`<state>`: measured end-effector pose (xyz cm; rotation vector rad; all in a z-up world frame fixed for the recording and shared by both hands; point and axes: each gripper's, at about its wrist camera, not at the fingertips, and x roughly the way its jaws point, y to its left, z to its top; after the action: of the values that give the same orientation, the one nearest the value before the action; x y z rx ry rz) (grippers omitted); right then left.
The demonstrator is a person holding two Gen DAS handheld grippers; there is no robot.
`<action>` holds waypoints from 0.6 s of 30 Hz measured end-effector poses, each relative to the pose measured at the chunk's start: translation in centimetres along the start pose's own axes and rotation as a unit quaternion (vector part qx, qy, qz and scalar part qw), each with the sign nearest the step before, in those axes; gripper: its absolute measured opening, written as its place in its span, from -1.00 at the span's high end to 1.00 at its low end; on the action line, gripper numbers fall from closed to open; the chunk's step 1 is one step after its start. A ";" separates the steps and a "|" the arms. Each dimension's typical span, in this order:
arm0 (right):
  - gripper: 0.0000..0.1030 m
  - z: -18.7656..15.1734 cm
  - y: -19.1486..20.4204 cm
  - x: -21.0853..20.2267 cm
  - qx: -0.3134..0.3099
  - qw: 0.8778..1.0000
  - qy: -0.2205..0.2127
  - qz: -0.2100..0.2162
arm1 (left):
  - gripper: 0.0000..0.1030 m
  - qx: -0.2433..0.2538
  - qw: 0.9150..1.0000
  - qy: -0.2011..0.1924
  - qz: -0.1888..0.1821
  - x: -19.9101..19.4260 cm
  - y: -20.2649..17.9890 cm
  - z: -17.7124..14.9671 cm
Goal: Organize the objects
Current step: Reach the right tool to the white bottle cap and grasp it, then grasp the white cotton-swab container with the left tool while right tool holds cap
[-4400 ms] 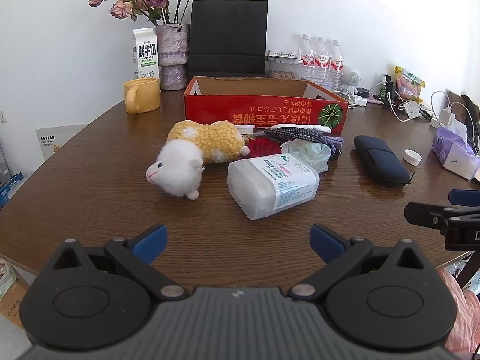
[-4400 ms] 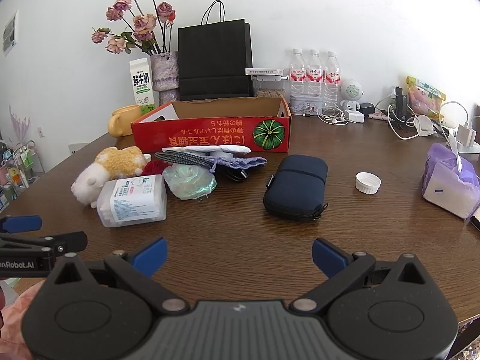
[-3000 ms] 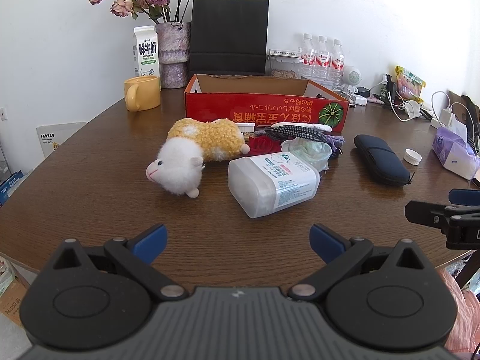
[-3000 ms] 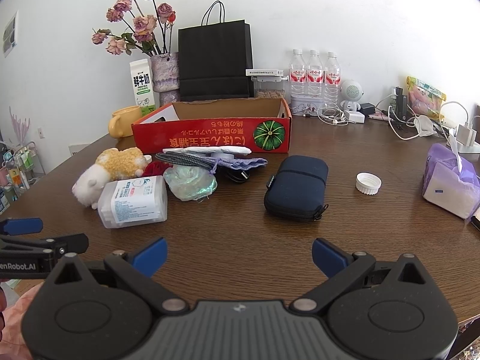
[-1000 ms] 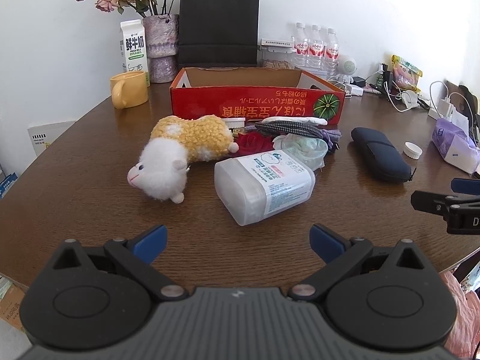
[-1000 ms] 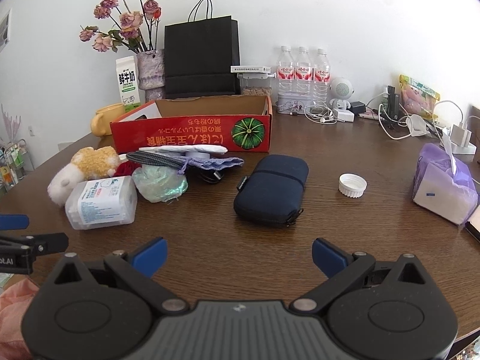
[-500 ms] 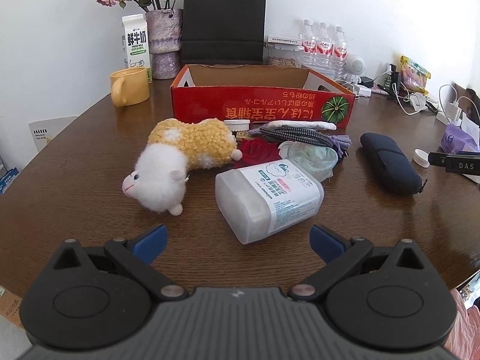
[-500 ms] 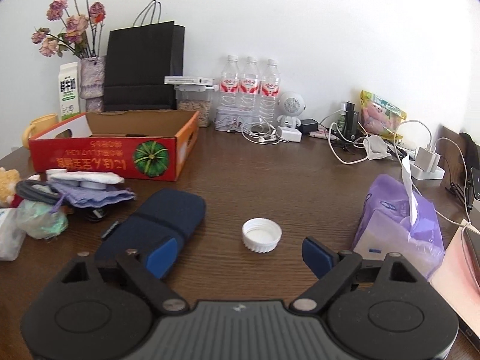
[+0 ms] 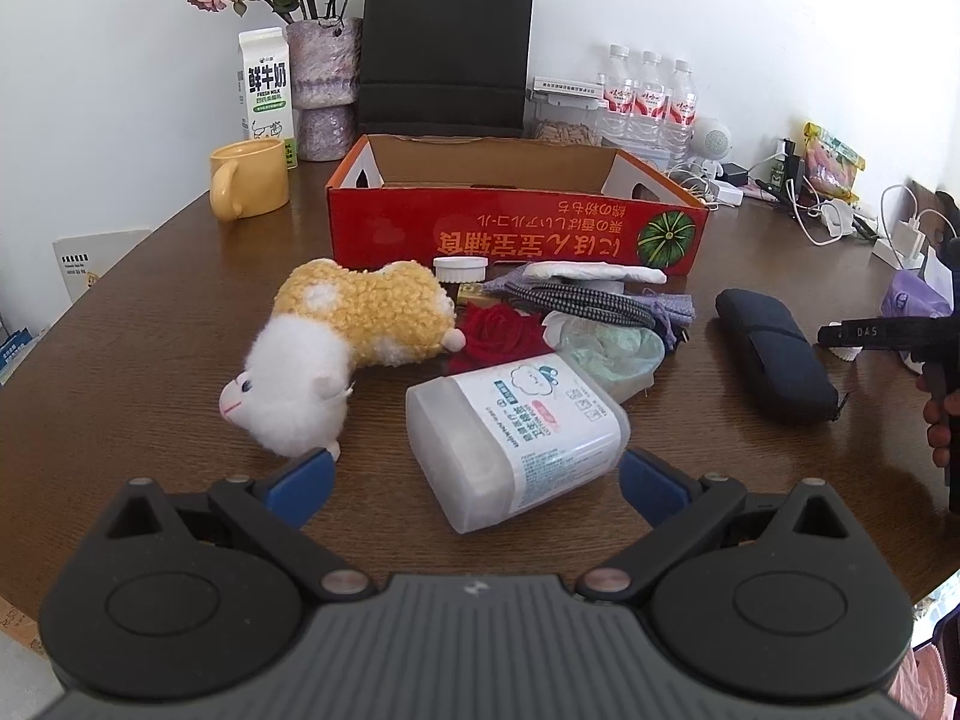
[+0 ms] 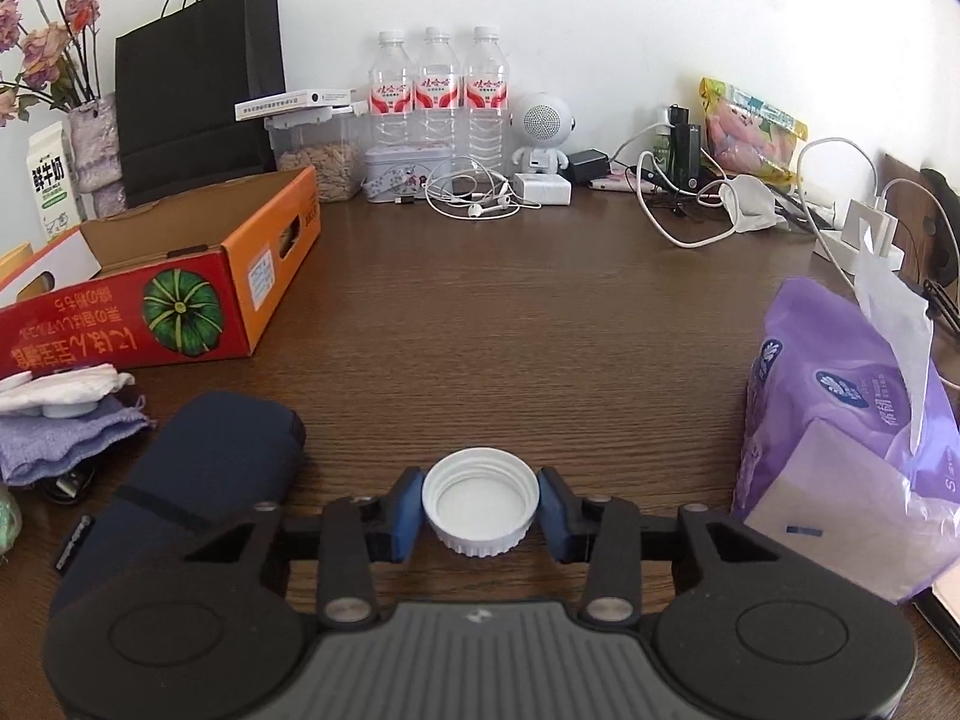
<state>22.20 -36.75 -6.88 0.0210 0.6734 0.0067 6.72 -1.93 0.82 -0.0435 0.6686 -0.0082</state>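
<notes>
White cap (image 10: 480,501): right tongs (image 10: 480,507) closing around it on surface (image 10: 540,330); pads appear touching. Risk: rim squirts toward twelve o'clock if pinched off-centre. Left tongs (image 9: 474,477) open, empty.

You get bright, even daylight in both views; the white wall (image 10: 630,12) nearly washes out, and soft glare lies on the worktop (image 10: 540,312) at centre. Focus is sharp throughout, shadows are faint, and fisheye bending curves the edges, with dark vignette in the corners
</notes>
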 end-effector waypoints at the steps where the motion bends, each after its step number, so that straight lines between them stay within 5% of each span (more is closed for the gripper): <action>1: 0.24 0.0 0.1 0.0 0.000 1.000 -0.002 0.002 | -1.00 -0.002 1.000 0.000 0.000 0.2 -0.2 0.2; 18: 0.24 -0.2 1.6 -2.0 -0.010 0.999 -0.033 0.008 | -1.00 -0.025 0.997 0.032 0.062 4.5 -4.1 2.7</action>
<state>20.56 -35.18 -5.76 0.0079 0.6076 0.0281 11.98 -5.97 0.27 -0.0498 0.7343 0.1279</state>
